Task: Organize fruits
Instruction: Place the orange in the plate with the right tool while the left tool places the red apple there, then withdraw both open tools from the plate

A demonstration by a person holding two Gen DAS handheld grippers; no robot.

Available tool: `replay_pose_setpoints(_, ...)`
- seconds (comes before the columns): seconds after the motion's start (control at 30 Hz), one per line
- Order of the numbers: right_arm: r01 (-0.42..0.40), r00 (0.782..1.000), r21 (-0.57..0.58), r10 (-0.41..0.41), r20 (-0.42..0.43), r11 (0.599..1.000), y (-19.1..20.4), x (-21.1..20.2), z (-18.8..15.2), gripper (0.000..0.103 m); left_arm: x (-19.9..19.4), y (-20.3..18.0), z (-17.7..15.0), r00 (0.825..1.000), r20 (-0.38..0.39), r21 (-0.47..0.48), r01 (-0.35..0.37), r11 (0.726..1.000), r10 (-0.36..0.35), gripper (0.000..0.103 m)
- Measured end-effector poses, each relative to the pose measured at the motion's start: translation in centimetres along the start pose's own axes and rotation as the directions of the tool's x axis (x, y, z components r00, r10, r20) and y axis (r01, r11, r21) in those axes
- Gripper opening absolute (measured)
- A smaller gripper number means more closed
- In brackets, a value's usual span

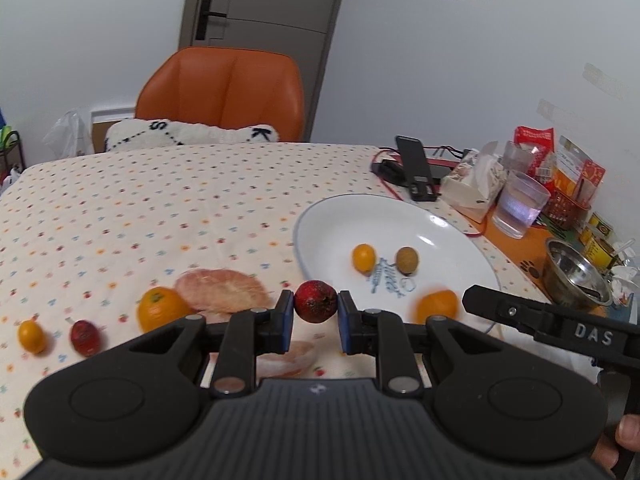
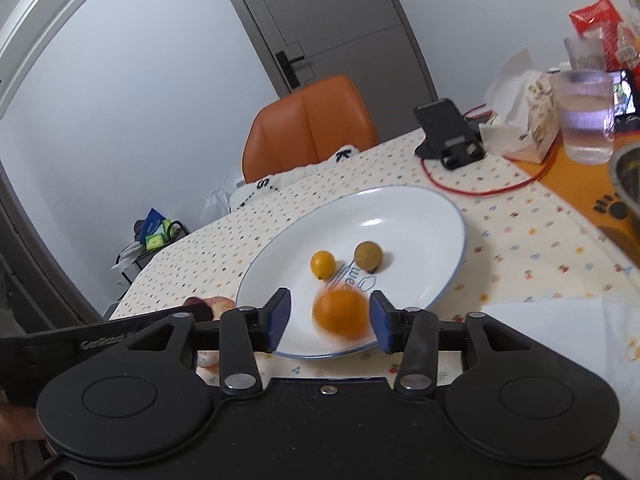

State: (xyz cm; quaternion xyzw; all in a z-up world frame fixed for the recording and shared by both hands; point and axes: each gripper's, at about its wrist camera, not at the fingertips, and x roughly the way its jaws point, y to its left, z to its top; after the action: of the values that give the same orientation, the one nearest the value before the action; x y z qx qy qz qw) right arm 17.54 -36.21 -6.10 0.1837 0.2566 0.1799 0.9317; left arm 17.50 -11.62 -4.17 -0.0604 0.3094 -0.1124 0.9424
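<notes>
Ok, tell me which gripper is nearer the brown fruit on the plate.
Right. The right gripper sits open over the plate's near edge around an orange, just short of the brown fruit. The left gripper, holding a red fruit, is off the plate's left side.

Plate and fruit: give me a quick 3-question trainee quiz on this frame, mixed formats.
1. True or false: the left tool is shut on the red fruit.
2. Multiple choice: the blurred orange between the open right tool's fingers is over A) the plate, B) the cloth, C) the bowl.
3. Fill in: besides that orange, the plate holds a small yellow fruit and a ____ fruit.

Key: 1 true; 2 A; 3 brown.
</notes>
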Motion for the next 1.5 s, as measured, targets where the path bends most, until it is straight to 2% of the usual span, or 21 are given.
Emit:
replay_pose_setpoints(0.33,0.027,1.000,0.028,-0.027,0.003,0.999,-1.9,-1.6,-0.2,0.047,1.1,-3.1,0.9,0.999,0.010,0.054,0.047,0.997,-0.047,0.021)
replay_pose_setpoints(0.67,0.037,0.999,0.037,-0.037,0.018,0.999,-2.6,-2.8,-0.2,0.048,2.2,-4.3,1.0,0.998,0.005,0.057,0.058,0.997,-0.058,0.021)
replay_pose_setpoints(0.77,0.037,0.999,0.042,-0.038,0.019,0.998,-2.7,-2.9,-0.2,0.048,2.1,-4.4,1.0,0.999,0.003,0.055,0.051,0.997,-0.051,0.024)
replay_pose_setpoints(0.87,0.035,0.999,0.044,-0.036,0.020,0.998,-2.5,-2.9,-0.4,0.049,1.9,-4.0,1.0,0.999,-0.015,0.046,0.040,0.998,-0.040,0.033)
replay_pose_setpoints(0.93,0.030,0.999,0.043,-0.031,0.021,0.999,-2.3,-3.0,-0.5,0.049,1.5,-3.5,0.9,1.000,-0.013,0.034,0.024,0.999,-0.024,0.051)
replay_pose_setpoints(1.03,0.025,0.999,0.038,-0.026,0.025,0.999,-1.9,-3.1,-0.5,0.052,0.5,-2.7,0.8,1.000,0.007,0.012,0.010,1.000,-0.010,0.065)
replay_pose_setpoints(1.13,0.020,0.999,0.034,-0.021,0.029,0.999,-1.4,-3.2,-0.6,0.052,-0.3,-2.1,0.7,1.000,0.013,0.002,-0.007,1.000,0.007,0.070)
replay_pose_setpoints(1.33,0.007,0.999,0.027,-0.008,0.038,1.000,-0.3,-3.5,-0.9,0.059,-2.1,-1.0,0.4,0.999,0.030,-0.001,-0.032,0.999,0.032,0.078)
replay_pose_setpoints(1.5,-0.006,0.999,0.008,0.006,0.038,1.000,1.0,-3.8,-1.2,0.062,-3.7,0.1,-0.2,0.998,0.042,-0.015,-0.049,0.999,0.050,0.081)
